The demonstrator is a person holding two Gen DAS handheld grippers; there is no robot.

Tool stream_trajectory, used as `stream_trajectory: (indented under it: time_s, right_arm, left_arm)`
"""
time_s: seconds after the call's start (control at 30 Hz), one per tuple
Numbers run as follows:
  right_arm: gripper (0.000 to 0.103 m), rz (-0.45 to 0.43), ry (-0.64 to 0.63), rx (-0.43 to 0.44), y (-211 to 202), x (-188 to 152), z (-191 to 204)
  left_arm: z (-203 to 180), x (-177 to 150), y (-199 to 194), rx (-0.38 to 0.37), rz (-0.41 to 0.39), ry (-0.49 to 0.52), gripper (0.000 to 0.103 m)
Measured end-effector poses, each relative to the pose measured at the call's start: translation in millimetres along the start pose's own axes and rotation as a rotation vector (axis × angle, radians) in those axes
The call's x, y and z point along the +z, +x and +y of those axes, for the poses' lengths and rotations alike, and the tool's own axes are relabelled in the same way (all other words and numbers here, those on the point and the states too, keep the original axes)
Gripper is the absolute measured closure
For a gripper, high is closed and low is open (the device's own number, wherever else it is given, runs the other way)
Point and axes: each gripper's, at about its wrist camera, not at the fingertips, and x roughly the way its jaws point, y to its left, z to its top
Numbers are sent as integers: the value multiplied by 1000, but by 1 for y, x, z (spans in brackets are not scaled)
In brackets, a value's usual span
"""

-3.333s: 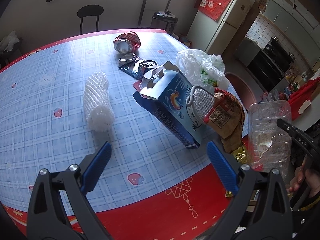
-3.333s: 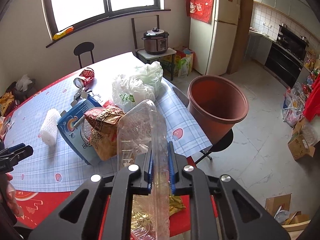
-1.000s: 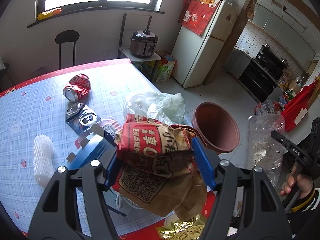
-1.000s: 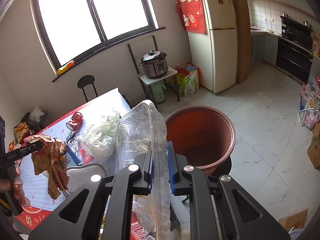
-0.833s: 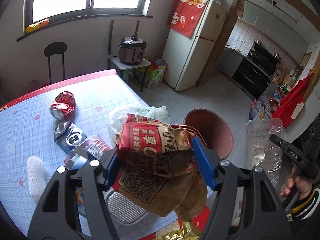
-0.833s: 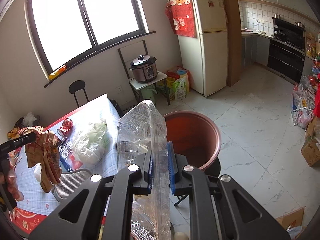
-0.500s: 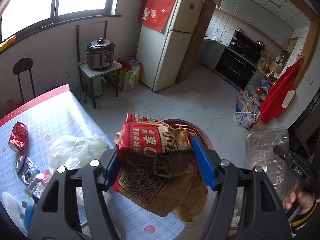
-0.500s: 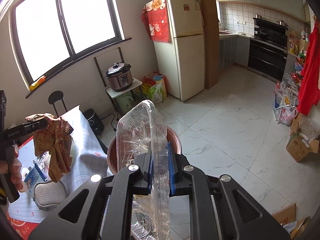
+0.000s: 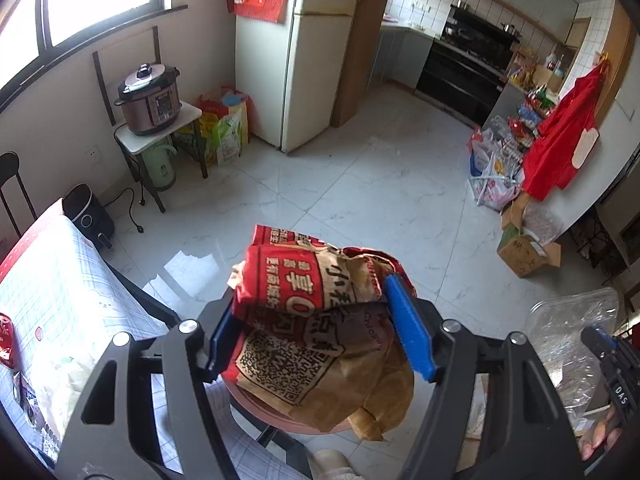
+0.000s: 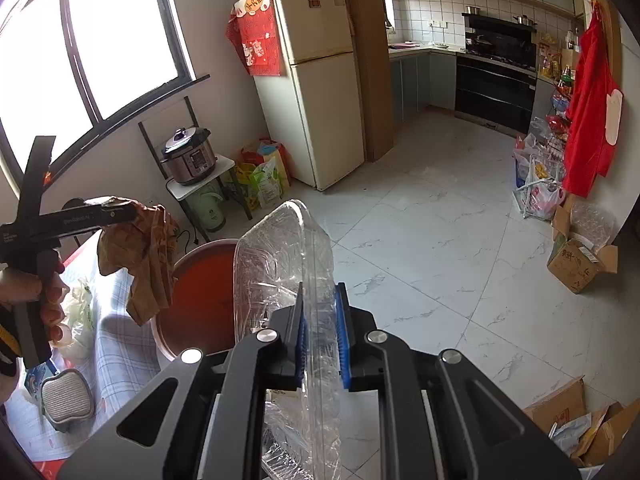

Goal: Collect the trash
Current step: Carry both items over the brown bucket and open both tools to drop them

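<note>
Left wrist view: crumpled snack bag point(image 9: 316, 320) clamped between the left claw point(image 9: 320, 328) pads, above the red bin point(image 10: 196, 296). Clear plastic tray point(image 10: 288, 264) pinched in the right claw point(image 10: 322, 332), just beside that bin, next to the surface point(image 10: 116, 344).

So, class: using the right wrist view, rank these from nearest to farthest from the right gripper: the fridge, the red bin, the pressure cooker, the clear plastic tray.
1. Clear plastic tray: clamped between the jaws of the right gripper.
2. Red bin: just left, below the tray.
3. Pressure cooker: on a stand by the window wall, left.
4. Fridge: behind it, centre.
</note>
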Motion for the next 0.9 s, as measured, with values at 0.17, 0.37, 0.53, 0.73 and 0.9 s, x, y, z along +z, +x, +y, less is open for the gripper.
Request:
stream_trajectory:
  time_s: [0.17,0.37,0.53,0.73,0.9]
  right_arm:
    - [89,14,14,-12,11,1,-10]
    - [89,23,26,-25,15,-3,-14]
    - [89,21,25,-26,15,-2,-8]
    - [89,13,6,-12,12,0,1]
    - [89,0,-16,11,8,5,10]
  left_arm:
    - [-10,4,32,16,42,52,32]
    - [-14,4,47,23,77,91,31]
    - [-12,3,51,30,100,94,26]
    - [-8,-5,35,43,100,112,14]
    - [1,-12,15,58,101,113,6]
